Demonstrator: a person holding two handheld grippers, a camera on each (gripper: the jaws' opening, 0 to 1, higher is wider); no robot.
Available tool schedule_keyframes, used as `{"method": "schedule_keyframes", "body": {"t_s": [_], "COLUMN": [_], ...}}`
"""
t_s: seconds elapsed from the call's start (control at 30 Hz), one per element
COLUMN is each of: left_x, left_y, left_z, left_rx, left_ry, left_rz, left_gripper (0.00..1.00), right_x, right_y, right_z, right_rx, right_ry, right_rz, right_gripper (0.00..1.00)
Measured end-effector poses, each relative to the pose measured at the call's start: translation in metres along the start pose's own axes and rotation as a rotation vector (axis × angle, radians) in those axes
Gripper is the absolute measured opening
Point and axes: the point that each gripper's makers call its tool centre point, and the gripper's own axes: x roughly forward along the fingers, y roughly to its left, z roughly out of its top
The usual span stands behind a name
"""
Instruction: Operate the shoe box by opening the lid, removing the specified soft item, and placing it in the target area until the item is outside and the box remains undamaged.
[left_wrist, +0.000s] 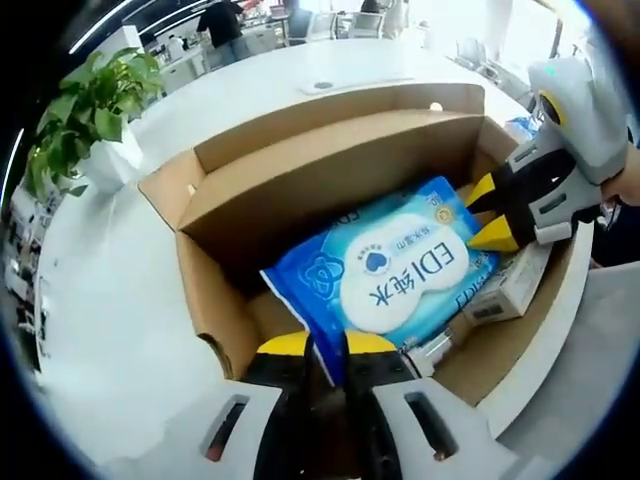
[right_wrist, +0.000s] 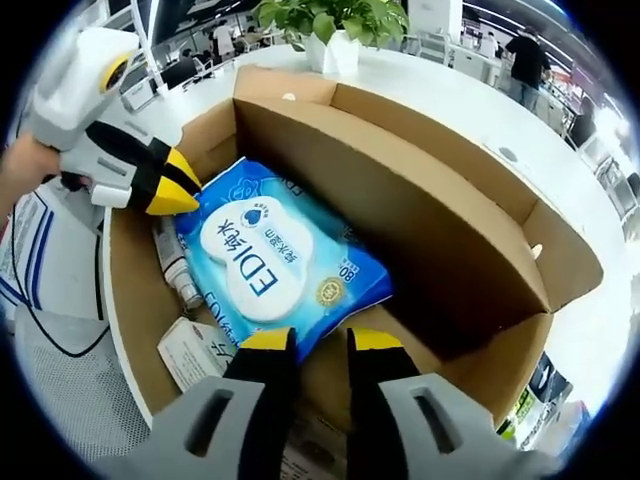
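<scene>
Left claw (left_wrist: 327, 345) sits at the near edge of the box, yellow-tipped jaws nearly together, pinching the near corner of the blue wet wipes pack (left_wrist: 392, 264). From the right gripper view the same left claw (right_wrist: 182, 192) comes in from the left, tips on the far-left corner of the wipes pack (right_wrist: 280, 258). A hand (right_wrist: 22, 165) grips its handle.

Right claw (right_wrist: 311, 342): jaws a narrow gap apart, tips at the near edge of the pack where the edge dips between them; cannot tell whether it is actually clamped. In the left gripper view the right claw (left_wrist: 492, 215) enters from the right, with tips at the far-right corner of the pack.

Pack is inside the open cardboard box (left_wrist: 330, 165), lying tilted on top of other contents, label side up with white oval and "EDI" print. Under and beside it: a small white carton (left_wrist: 510, 285) along one box wall, and a slim white tube (right_wrist: 178, 270) next to the pack.

Box flaps stand open, with the long flap (right_wrist: 400, 180) leaning over the far side of the interior. Box rests on a white desk (left_wrist: 120, 290).

Further out on the desk: potted green plant (left_wrist: 85, 115) in a white pot. Background is an open office, with a person (right_wrist: 522, 60) standing well away.
</scene>
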Motion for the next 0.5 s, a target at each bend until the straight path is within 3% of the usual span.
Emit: {"method": "schedule_keyframes", "body": {"t_s": [0.23,0.5], "left_x": [0.01,0.012], "left_y": [-0.007,-0.006], "left_z": [0.0,-0.006], "left_rx": [0.031,-0.001], "left_ry": [0.039,0.047], "left_rz": [-0.019,-0.024], "left_gripper": [0.1,0.09], "right_x": [0.005,0.006], "right_y": [0.006,0.005], "right_z": [-0.001,-0.002], "right_rx": [-0.027,-0.011], "right_ry": [0.017,0.02], "right_rz": [0.04,0.038], "right_gripper": [0.13,0.13]}}
